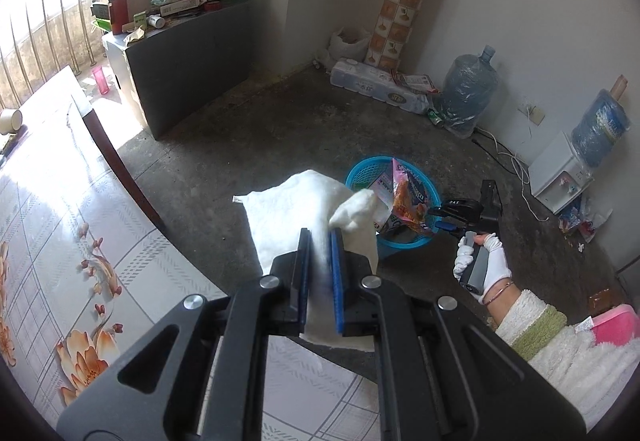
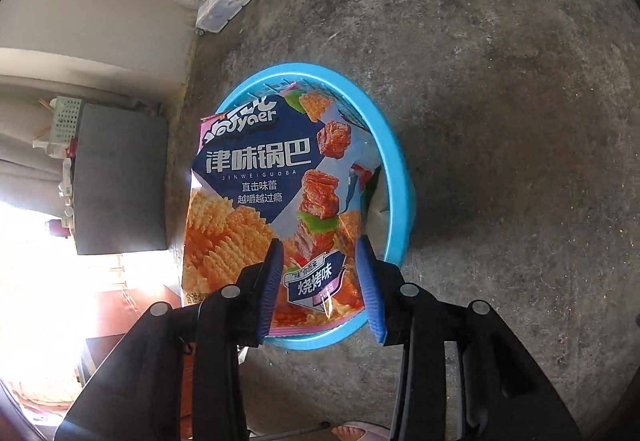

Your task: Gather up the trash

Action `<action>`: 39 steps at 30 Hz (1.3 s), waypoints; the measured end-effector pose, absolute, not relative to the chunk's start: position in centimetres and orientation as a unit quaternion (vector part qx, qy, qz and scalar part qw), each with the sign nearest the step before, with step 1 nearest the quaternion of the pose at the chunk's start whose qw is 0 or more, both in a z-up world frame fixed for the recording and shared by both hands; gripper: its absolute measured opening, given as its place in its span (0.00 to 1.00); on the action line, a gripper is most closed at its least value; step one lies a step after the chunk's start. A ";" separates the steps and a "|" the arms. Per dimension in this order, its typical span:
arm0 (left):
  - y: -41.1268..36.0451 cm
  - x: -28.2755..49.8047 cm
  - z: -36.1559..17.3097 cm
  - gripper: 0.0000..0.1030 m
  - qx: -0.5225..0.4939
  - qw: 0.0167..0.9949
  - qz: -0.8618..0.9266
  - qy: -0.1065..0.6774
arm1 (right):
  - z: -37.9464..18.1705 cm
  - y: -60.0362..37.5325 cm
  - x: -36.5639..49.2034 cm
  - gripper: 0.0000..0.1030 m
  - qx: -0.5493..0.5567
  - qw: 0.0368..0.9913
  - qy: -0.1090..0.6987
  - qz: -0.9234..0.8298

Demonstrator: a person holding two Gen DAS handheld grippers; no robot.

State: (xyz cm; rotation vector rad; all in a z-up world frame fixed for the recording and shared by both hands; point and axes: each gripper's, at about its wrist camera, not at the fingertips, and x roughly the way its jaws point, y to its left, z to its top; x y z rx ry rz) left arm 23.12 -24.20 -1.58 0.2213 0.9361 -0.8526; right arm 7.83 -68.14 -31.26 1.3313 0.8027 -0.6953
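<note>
The blue basket (image 2: 400, 177) stands on the bare concrete floor (image 2: 500, 81), and a snack bag (image 2: 256, 193) lies across its mouth, hiding most of the inside; only the rim and a strip of slatted wall show. The bag's lower left corner runs behind the right gripper's (image 2: 322, 281) black frame and is cut off. In the left wrist view the basket (image 1: 360, 171) is partly hidden by a white tissue (image 1: 288, 209), and what lies under the bag cannot be made out.

The right gripper hangs over the near rim, its blue pads parted about a third of the way. The bag's bottom edge shows in the gap between them, but neither pad presses on it. A white-gloved hand (image 1: 486, 261) holds this tool's handle.

The left gripper (image 1: 320, 253) is nearly closed, its blue pads pinching the crumpled tissue, which billows above the fingertips. It hangs past the edge of a flower-patterned table (image 1: 60, 225), near the basket
</note>
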 end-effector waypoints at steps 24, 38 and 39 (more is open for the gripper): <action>-48.4 25.8 -7.4 0.39 0.110 0.711 -0.461 0.519 | -28.8 -60.0 -6.5 0.36 0.655 0.639 0.312 -0.255; -36.8 21.8 -2.8 0.54 0.068 0.737 -0.464 0.486 | -21.7 -58.3 -4.4 0.36 0.555 0.726 0.330 -0.235; -35.2 20.9 -1.7 0.55 0.073 0.744 -0.469 0.471 | -20.0 -57.6 -3.5 0.36 0.527 0.748 0.332 -0.231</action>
